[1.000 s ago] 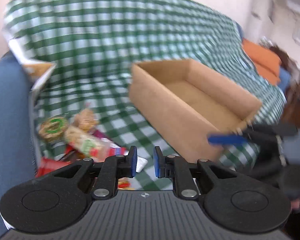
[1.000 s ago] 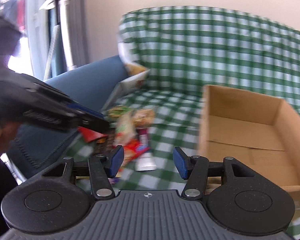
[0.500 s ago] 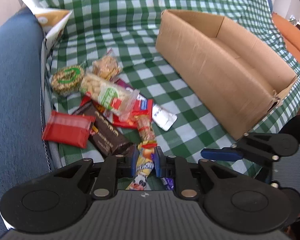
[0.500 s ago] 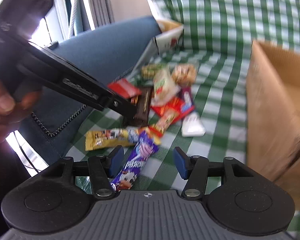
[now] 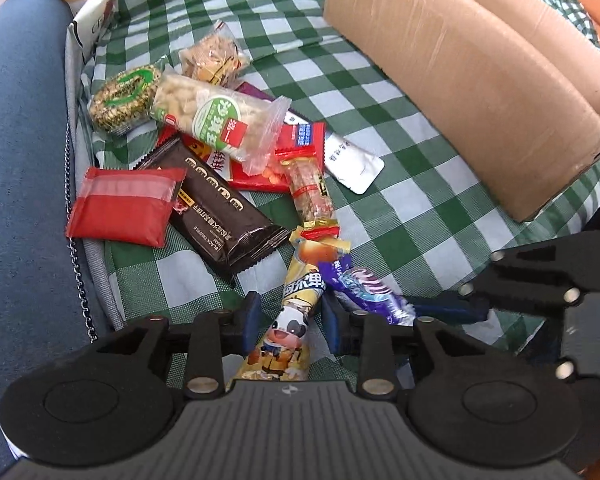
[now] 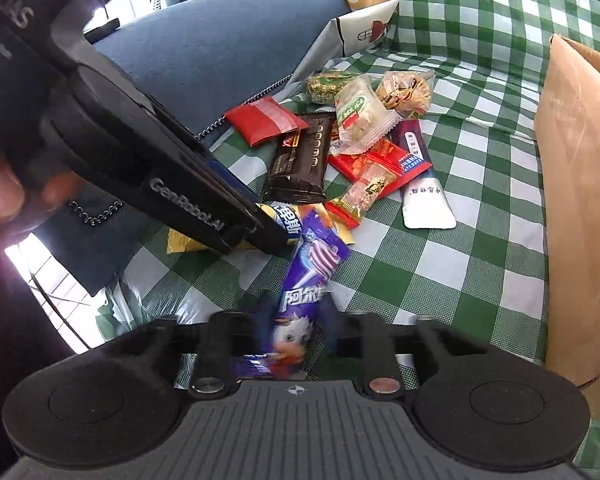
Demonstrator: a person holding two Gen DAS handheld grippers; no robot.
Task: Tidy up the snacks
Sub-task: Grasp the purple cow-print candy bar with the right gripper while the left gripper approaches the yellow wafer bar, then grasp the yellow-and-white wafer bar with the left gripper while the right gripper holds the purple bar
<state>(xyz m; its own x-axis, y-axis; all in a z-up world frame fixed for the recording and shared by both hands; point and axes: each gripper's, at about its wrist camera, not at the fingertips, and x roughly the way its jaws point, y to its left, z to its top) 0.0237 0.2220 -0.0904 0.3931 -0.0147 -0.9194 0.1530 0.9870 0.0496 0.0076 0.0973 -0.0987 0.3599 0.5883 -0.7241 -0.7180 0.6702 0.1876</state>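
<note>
**Snack pile beside the box: both grippers down on the two nearest wrappers**

You work over a sofa draped in a soft green-and-white checked cloth (image 5: pixel 400 216). A blue padded armrest (image 5: pixel 16 160) bounds the pile on the left of the left wrist view, with a thin metal chain (image 5: pixel 73 248) lying along its seam. A printed cushion (image 5: pixel 96 12) leans in the far corner.

The open cardboard box (image 5: pixel 460 80) stands on the cloth, well apart from the snacks; its plain, matte near wall faces you and nothing lies between it and the pile except bare cloth.

The snacks lie overlapped. A glossy dark brown bar (image 5: pixel 220 216) rests partly on a flat red pouch (image 5: pixel 120 208). A clear bag of pale nuts (image 5: pixel 216 120) lies across a red flat pack (image 5: pixel 300 140). Beside these lie a round seeded cake (image 5: pixel 122 96), a clear biscuit pack (image 5: pixel 214 56), a slim clear stick (image 5: pixel 310 192) and a silver sachet (image 5: pixel 352 160).

The left gripper (image 5: pixel 288 322) straddles the yellow wrapper (image 5: pixel 288 320). Its jaws are opening and the pads stand clear of the foil, so it is released.

The right gripper (image 6: pixel 296 320) straddles the purple wrapper (image 6: pixel 304 280), which touches the yellow one. Its jaws are closing; motion blur hides the pads, so you cannot tell whether they grip.
</note>
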